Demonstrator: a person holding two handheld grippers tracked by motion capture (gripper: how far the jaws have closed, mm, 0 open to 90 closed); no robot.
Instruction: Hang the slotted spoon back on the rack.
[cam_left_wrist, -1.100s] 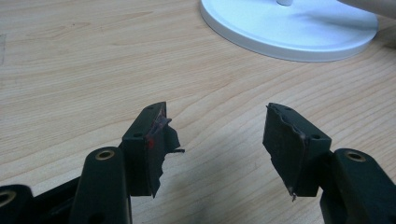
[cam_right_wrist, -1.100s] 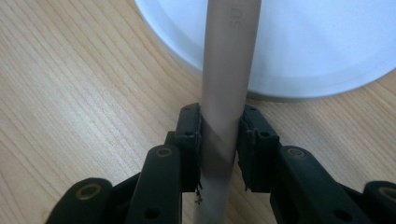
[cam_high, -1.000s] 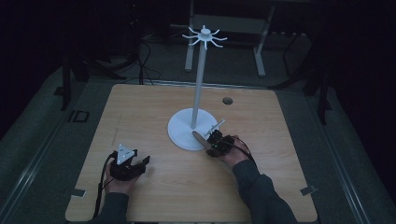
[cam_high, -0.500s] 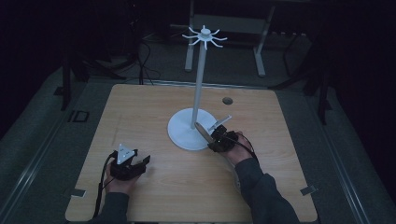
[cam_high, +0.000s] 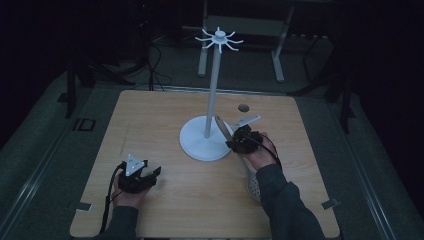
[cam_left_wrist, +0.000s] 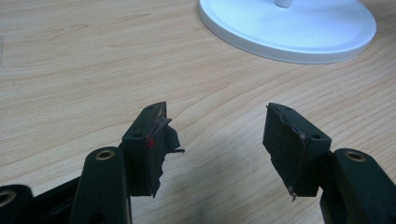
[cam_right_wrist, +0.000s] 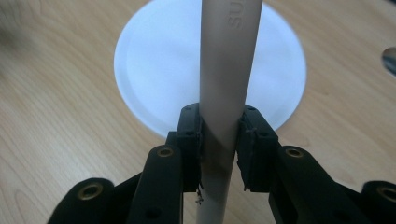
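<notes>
A white stand (cam_high: 212, 90) with a ring of hooks at its top rises from a round base (cam_high: 200, 145) mid-table. My right gripper (cam_high: 231, 142) is just right of the base, shut on the pale handle of a slotted utensil (cam_high: 222, 130). The handle (cam_right_wrist: 229, 56) runs up between the jaws, over the white base (cam_right_wrist: 154, 60). The utensil's perforated head (cam_high: 254, 186) shows beside the sleeve, close to the table. My left gripper (cam_high: 152, 174) rests at the front left, open with nothing between its jaws (cam_left_wrist: 217, 140), facing the base (cam_left_wrist: 289, 28).
The wooden table (cam_high: 150, 120) has a small dark round hole (cam_high: 243, 107) behind the stand. A metal frame (cam_high: 240, 25) and cables stand on the dark floor beyond the far edge.
My right gripper has moved a little right and away from the person, lifting the utensil's handle end beside the pole. The left gripper has stayed put.
</notes>
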